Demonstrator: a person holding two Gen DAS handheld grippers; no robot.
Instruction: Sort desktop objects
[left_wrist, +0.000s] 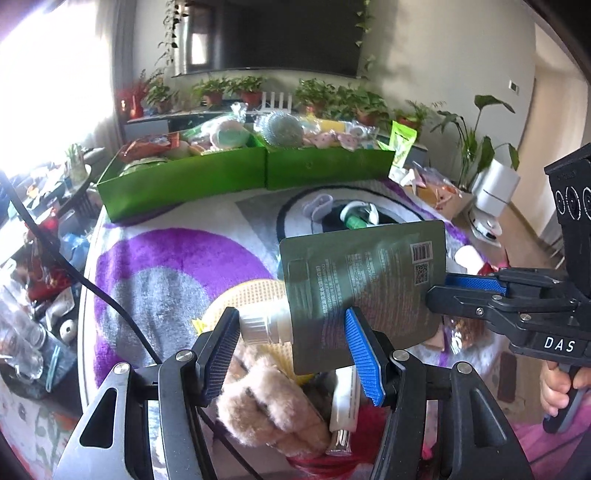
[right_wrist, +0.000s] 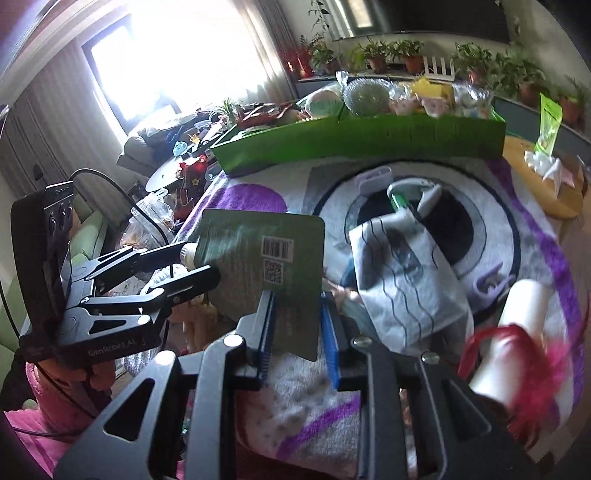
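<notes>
A dark green spout pouch (left_wrist: 369, 277) with a barcode and a silver cap (left_wrist: 255, 325) hangs above the purple and grey rug (left_wrist: 166, 266), held between both grippers. My left gripper (left_wrist: 291, 347) is shut on its spout end, with the cap against the left pad. My right gripper (left_wrist: 439, 286) is shut on the pouch's far edge, below the barcode. In the right wrist view the pouch (right_wrist: 251, 251) fills the gap between the right gripper's (right_wrist: 297, 328) blue pads, and the left gripper (right_wrist: 195, 262) clamps the cap end.
Two green boxes (left_wrist: 184, 177) (left_wrist: 325, 166) full of items stand at the rug's far edge. Under the pouch lie a fluffy brown slipper (left_wrist: 266, 406) and a white tube (left_wrist: 343, 402). A wavy-lined white pouch (right_wrist: 402, 280), a lilac clip (right_wrist: 487, 284) and a white bottle (right_wrist: 524, 332) lie to the right.
</notes>
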